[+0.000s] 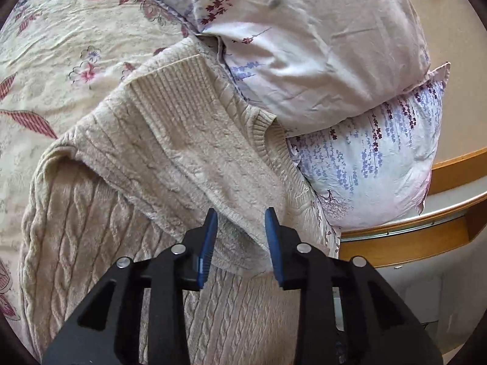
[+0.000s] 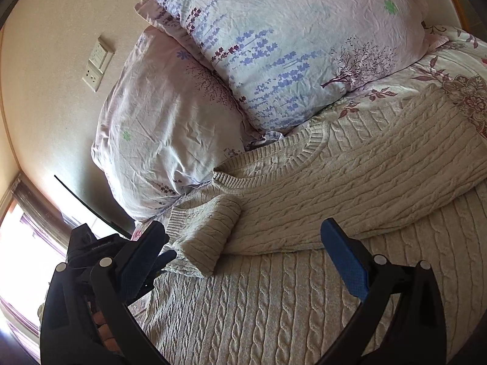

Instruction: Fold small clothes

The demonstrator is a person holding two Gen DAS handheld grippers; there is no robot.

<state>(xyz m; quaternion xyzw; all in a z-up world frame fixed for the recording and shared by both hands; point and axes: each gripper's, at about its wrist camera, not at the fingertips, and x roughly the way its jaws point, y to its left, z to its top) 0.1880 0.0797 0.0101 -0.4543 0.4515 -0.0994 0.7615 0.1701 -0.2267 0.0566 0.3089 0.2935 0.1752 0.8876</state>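
Cream cable-knit wool covers most of both views: a sweater (image 2: 304, 200) lies spread on a bed, over a floral bedspread (image 1: 61, 45), with its ribbed neckline (image 2: 307, 149) close to two pillows (image 2: 289, 45) stacked against the wall. One sleeve (image 2: 395, 164) is folded flat across the chest, running toward the far side of the bed. The other sleeve (image 2: 204, 237) is doubled back on itself into a short, thick bundle near the shoulder, its ribbed cuff (image 2: 176, 219) turned toward the pillows. The body of the sweater shows long braided cables running down to the bottom edge of the pictures.

The left gripper (image 1: 242, 237) hovers low over a folded sleeve, its blue pads (image 1: 210, 243) parted with the knit showing between them; whether the pads touch the fabric is hard to tell from this angle. The right gripper (image 2: 249, 261) is spread wide above the sweater's body, holding nothing, with the bundled sleeve just ahead of its left finger.

A light switch (image 2: 97, 60) sits on the wall beside the pillows, and a wooden bed frame (image 1: 426, 237) curves past the mattress edge.
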